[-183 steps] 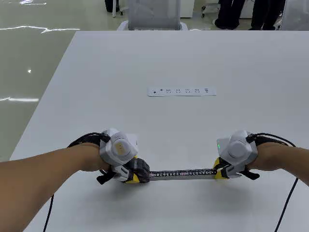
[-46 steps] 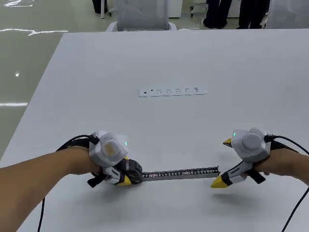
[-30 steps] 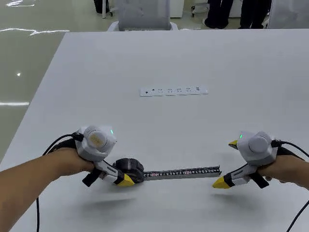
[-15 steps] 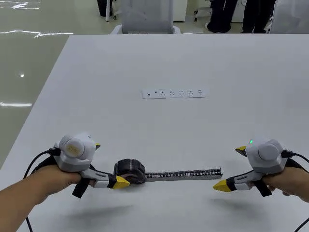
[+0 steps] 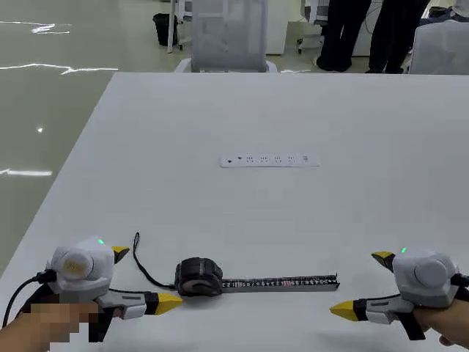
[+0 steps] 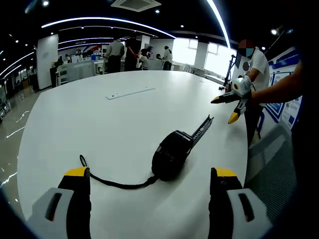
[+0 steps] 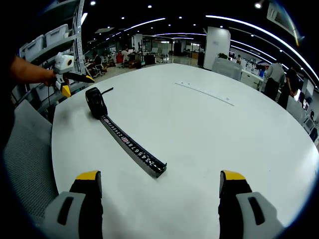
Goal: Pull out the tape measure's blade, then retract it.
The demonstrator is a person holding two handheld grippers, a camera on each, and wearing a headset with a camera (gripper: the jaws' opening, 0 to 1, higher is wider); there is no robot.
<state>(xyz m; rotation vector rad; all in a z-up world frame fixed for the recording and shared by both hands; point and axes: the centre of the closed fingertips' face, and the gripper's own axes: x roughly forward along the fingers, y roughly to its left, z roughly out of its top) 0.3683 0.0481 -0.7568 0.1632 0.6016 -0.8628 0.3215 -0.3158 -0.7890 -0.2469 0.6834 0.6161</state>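
**Tape measure with extended blade, between two hand-held grippers.** The tape measure (image 5: 198, 276) lies near the front edge of a smooth, matt white table (image 5: 293, 103). Its case is dark, rounded and compact. A thin black wrist cord (image 5: 142, 265) trails from it in a loose curve to the left. The blade (image 5: 282, 281) runs out of the case to the right and lies flat on the tabletop. It is a narrow, straight, dark strip printed with pale graduations and numerals, with a short reddish stretch, and it ends in a small hook.

A flat white power strip (image 5: 270, 160), long and rectangular, lies well behind the tape measure at mid-table. A grey chair back (image 5: 229, 29) stands at the far edge.

The left gripper (image 5: 145, 277) has a glossy white rounded body. It sits to the left of the case and points towards it. In the left gripper view its yellow wedge-shaped fingertips (image 6: 77, 173) are spread wide around empty space, with the case lying ahead of them, untouched.

The right gripper (image 5: 363, 283) has the same build and is carried by a hand (image 5: 448, 330) at the lower right corner. It points left towards the blade's hooked end and stays apart from it. Its fingertips (image 7: 234, 176) are likewise set wide and grasp nothing.
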